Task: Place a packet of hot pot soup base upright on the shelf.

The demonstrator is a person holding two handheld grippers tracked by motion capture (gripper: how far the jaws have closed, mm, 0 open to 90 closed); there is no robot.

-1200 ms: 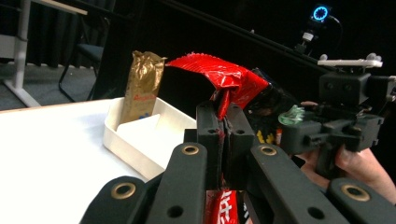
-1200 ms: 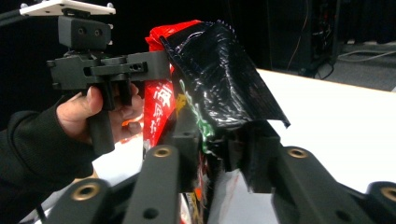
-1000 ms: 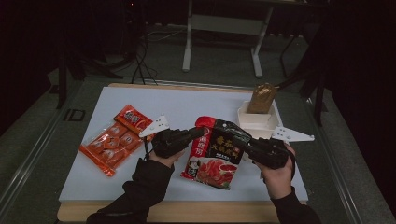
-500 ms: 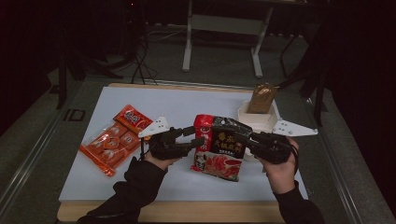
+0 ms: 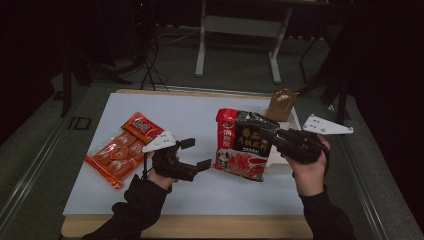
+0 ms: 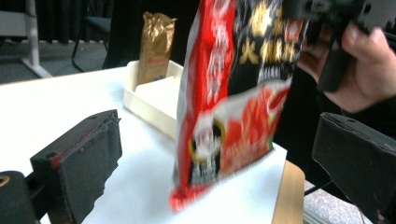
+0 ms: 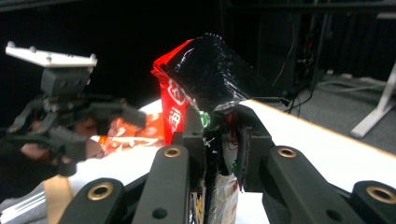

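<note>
The right gripper [image 5: 272, 136] clamps the red-and-black foil snack bag [image 5: 242, 145] clear of the white table [image 5: 200, 112], the left gripper [image 5: 192, 152] has just opened off it, and placing it in the white tray [image 6: 154, 100] likely remains.

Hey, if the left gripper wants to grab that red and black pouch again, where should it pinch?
Probably the pouch's free left edge, coming in from the left. The right gripper already clamps the right edge and holds it upright, so that thin flat side faces the left gripper's open jaws.
</note>
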